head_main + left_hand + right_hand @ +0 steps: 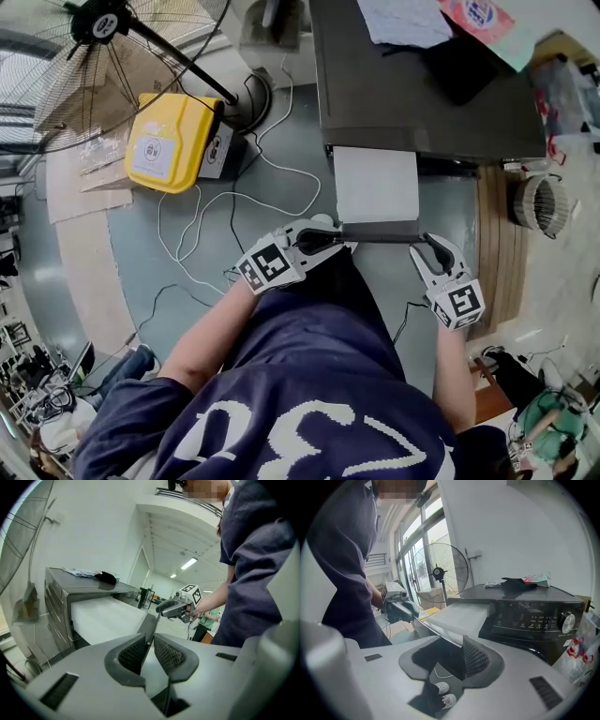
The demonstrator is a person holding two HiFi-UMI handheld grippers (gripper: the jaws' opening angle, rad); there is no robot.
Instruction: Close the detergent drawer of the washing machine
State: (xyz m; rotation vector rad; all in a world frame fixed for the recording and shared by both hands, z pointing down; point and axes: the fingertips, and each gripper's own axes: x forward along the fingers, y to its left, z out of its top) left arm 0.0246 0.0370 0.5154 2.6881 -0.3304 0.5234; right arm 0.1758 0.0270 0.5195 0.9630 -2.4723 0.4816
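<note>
Grey workshop floor (141,272) strewn with white cables, a standing fan (101,28) and a yellow case (173,141) at upper left. The dark-topped washing machine (412,94) stands ahead of the person. Its detergent drawer (375,183) is pulled well out toward the person, a white tray with a smooth top that ends in a narrow dark front panel (380,232) running across its near edge.

We see the left gripper (326,242) at the panel's left end and the right gripper (433,255) at its right end. In each gripper view the thin dark panel stands between the ribbed pads. We read both sets of jaws as part-way closed and nipping the panel's edge, with nothing else held.

We judge the drawer to be light, rigid moulded plastic, glossy and rather slippery, and free to slide on its rails but apt to bind if pushed askew. The panel's two ends, where the grippers now sit, are the sensible hold. We judge that an even, level push from both ends would keep the tray square to its slot. The thin panel may flex or crack under hard pinching, so we would advise a light grip.
</note>
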